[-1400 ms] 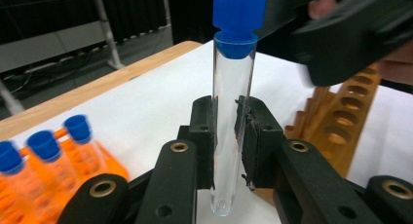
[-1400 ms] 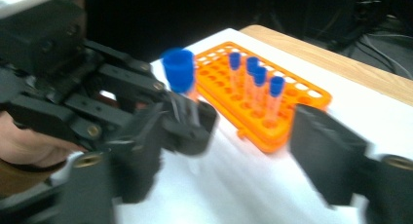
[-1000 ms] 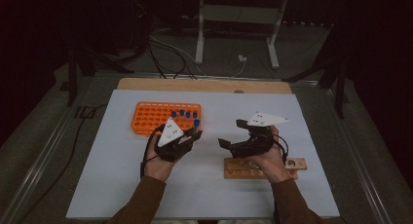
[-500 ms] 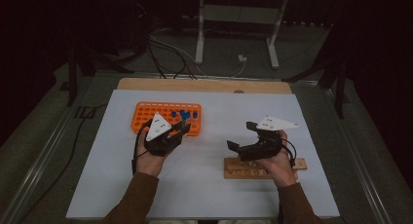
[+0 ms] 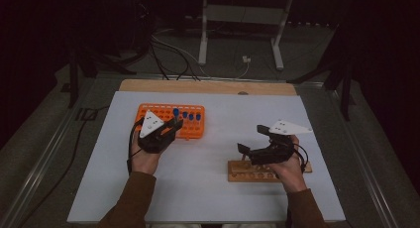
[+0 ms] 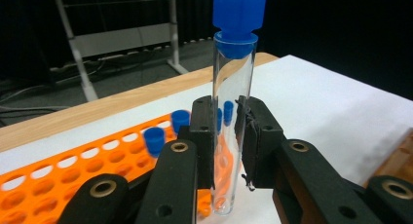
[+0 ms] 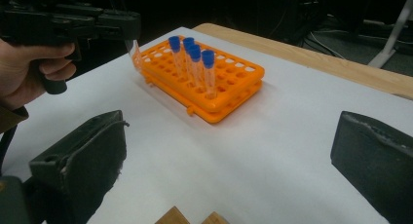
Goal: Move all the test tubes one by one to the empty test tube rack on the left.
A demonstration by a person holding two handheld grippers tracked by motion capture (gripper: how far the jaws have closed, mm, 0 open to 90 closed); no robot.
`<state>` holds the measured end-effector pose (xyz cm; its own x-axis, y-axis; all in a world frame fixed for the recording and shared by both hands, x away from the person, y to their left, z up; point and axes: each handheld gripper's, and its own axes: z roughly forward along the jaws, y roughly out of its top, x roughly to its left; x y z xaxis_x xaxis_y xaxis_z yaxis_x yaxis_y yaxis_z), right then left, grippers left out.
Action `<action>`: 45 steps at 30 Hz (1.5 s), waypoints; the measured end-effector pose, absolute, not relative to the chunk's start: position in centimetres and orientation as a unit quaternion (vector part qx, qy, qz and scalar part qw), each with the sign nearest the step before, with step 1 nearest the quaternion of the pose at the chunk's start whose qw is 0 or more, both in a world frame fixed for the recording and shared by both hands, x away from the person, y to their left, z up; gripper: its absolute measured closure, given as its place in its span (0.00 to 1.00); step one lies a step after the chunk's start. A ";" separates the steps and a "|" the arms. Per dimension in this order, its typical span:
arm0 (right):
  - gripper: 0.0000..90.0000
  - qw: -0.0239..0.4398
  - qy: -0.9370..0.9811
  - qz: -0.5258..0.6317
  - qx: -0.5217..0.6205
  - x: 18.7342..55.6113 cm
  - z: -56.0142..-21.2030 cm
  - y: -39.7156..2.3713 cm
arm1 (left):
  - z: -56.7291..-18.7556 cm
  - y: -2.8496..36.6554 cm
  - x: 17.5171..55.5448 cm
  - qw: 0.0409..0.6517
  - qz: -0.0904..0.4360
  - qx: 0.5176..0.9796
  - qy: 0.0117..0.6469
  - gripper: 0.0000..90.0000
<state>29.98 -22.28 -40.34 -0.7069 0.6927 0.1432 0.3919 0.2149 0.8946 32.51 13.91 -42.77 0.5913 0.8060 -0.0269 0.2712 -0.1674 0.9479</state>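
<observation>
Dark room hides background | left gripper jaws clamp tube, bottom cropped | right gripper jaws released

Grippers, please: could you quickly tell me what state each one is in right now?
Left gripper: shut on the blue-capped test tube.
Right gripper: open, holding nothing.

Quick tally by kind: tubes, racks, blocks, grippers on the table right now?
Blue-capped test tubes: 5, four in the rack, one in the left gripper
Orange tube rack: 1
Wooden block with holes: 1
Grippers: 2, left gripper, right gripper
Total: 9
</observation>
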 end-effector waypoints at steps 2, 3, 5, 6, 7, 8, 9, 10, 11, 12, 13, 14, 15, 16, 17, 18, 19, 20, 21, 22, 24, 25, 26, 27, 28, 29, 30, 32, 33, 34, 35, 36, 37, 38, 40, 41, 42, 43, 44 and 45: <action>0.00 0.147 0.766 0.517 0.354 29.9 -40.3 -22.5 | -42.9 14.1 32.7 0.522 0.258 0.720 0.378 0.87; 0.00 0.147 0.765 0.517 0.355 29.8 -40.3 -22.6 | -43.0 14.2 32.8 0.522 0.259 0.719 0.380 0.87; 0.00 0.147 0.765 0.516 0.356 29.8 -40.3 -22.8 | -43.1 14.4 33.1 0.519 0.261 0.717 0.385 0.87; 0.00 0.148 0.764 0.517 0.356 29.7 -40.3 -22.9 | -43.2 14.5 33.2 0.517 0.263 0.716 0.388 0.87; 0.00 0.148 0.764 0.517 0.356 29.7 -40.4 -23.0 | -43.3 14.6 33.4 0.516 0.264 0.715 0.391 0.87; 0.00 0.148 0.764 0.517 0.357 29.6 -40.4 -23.1 | -43.4 14.7 33.5 0.515 0.265 0.714 0.393 0.87; 0.00 0.149 0.764 0.517 0.357 29.6 -40.4 -23.1 | -43.5 14.7 33.7 0.512 0.268 0.714 0.396 0.87; 0.00 0.149 0.763 0.517 0.357 29.6 -40.4 -23.2 | -43.7 14.8 33.9 0.509 0.271 0.713 0.399 0.87; 0.00 0.149 0.763 0.518 0.358 29.5 -40.4 -23.3 | -43.8 14.8 34.2 0.507 0.273 0.711 0.403 0.87; 0.00 0.149 0.762 0.519 0.357 29.5 -40.4 -23.3 | -44.0 14.8 34.3 0.505 0.274 0.711 0.404 0.87; 0.00 0.148 0.762 0.519 0.357 29.5 -40.5 -23.4 | -44.2 14.9 34.6 0.500 0.276 0.712 0.407 0.87; 0.00 0.148 0.762 0.520 0.357 29.5 -40.5 -23.4 | -44.4 14.9 34.8 0.498 0.277 0.712 0.411 0.87; 0.00 0.149 0.762 0.520 0.357 29.5 -40.5 -23.4 | -44.6 14.9 35.0 0.496 0.276 0.712 0.414 0.87; 0.00 0.148 0.762 0.520 0.356 29.5 -40.5 -23.4 | -44.8 15.0 35.2 0.495 0.276 0.711 0.417 0.87; 0.00 0.148 0.762 0.520 0.356 29.5 -40.5 -23.4 | -45.0 15.0 35.4 0.495 0.277 0.709 0.418 0.87; 0.00 0.148 0.763 0.520 0.355 29.5 -40.6 -23.4 | -45.2 15.0 35.6 0.495 0.279 0.707 0.421 0.87; 0.00 0.147 0.763 0.520 0.355 29.5 -40.6 -23.5 | -45.3 15.1 35.8 0.494 0.280 0.706 0.424 0.87; 0.00 0.147 0.762 0.521 0.356 29.5 -40.6 -23.5 | -45.5 15.1 36.0 0.493 0.281 0.704 0.427 0.87; 0.00 0.146 0.761 0.521 0.356 29.5 -40.6 -23.5 | -45.6 15.1 36.2 0.493 0.282 0.702 0.430 0.87; 0.00 0.145 0.761 0.522 0.356 29.5 -40.6 -23.5 | -45.7 15.2 36.4 0.492 0.284 0.700 0.432 0.87; 0.00 0.145 0.762 0.522 0.355 29.5 -40.6 -23.5 | -46.1 15.1 36.7 0.490 0.286 0.697 0.438 0.86; 0.00 0.145 0.762 0.522 0.355 29.4 -40.6 -23.5 | -46.2 15.1 36.9 0.488 0.286 0.697 0.440 0.87; 0.00 0.145 0.762 0.522 0.354 29.4 -40.6 -23.5 | -46.4 15.1 37.0 0.486 0.285 0.697 0.443 0.87; 0.00 0.145 0.762 0.523 0.354 29.4 -40.6 -23.5 | -46.6 15.0 37.2 0.483 0.285 0.698 0.445 0.86; 0.00 0.145 0.762 0.524 0.353 29.4 -40.6 -23.5 | -46.8 15.0 37.4 0.480 0.285 0.699 0.447 0.86; 0.00 0.145 0.762 0.524 0.352 29.4 -40.6 -23.4 | -47.0 14.9 37.6 0.478 0.285 0.699 0.449 0.87; 0.00 0.145 0.762 0.524 0.351 29.4 -40.6 -23.4 | -47.1 14.9 37.7 0.477 0.286 0.699 0.450 0.86; 0.00 0.145 0.763 0.524 0.350 29.4 -40.6 -23.5 | -47.4 14.9 37.9 0.475 0.283 0.698 0.456 0.86; 0.00 0.145 0.763 0.524 0.350 29.4 -40.6 -23.5 | -47.6 14.9 38.0 0.472 0.282 0.698 0.459 0.86; 0.00 0.144 0.763 0.524 0.350 29.3 -40.6 -23.5 | -47.8 14.9 38.1 0.473 0.279 0.697 0.462 0.86; 0.00 0.144 0.763 0.525 0.349 29.3 -40.6 -23.6 | -48.0 14.9 38.2 0.474 0.277 0.696 0.462 0.86; 0.00 0.144 0.763 0.525 0.350 29.3 -40.6 -23.6 | -48.2 14.9 38.2 0.471 0.276 0.698 0.464 0.87; 0.00 0.144 0.763 0.525 0.350 29.3 -40.6 -23.7 | -48.4 14.8 38.3 0.468 0.274 0.700 0.464 0.86; 0.00 0.144 0.762 0.525 0.349 29.3 -40.6 -23.7 | -48.6 14.8 38.3 0.466 0.274 0.701 0.465 0.86; 0.00 0.143 0.763 0.525 0.349 29.3 -40.7 -23.7 | -49.2 14.8 38.3 0.458 0.268 0.706 0.469 0.86; 0.00 0.142 0.763 0.525 0.349 29.3 -40.7 -23.7 | -49.4 14.7 38.2 0.453 0.265 0.709 0.471 0.87; 0.00 0.142 0.763 0.525 0.349 29.2 -40.7 -23.8 | -49.8 14.7 38.2 0.446 0.262 0.713 0.473 0.86; 0.00 0.142 0.763 0.525 0.348 29.2 -40.7 -23.8 | -50.0 14.8 38.1 0.448 0.262 0.713 0.472 0.87; 0.00 0.142 0.763 0.525 0.349 29.2 -40.7 -23.8 | -50.1 14.9 38.1 0.451 0.260 0.711 0.473 0.87; 0.00 0.142 0.763 0.525 0.349 29.2 -40.8 -23.8 | -50.1 14.9 38.0 0.450 0.259 0.711 0.474 0.87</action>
<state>29.22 -23.85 -40.76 -0.7169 0.6809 0.1499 0.3832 0.2052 0.9006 38.01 14.91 -50.07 0.4159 0.9075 -0.0588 0.4404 -0.1444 0.8861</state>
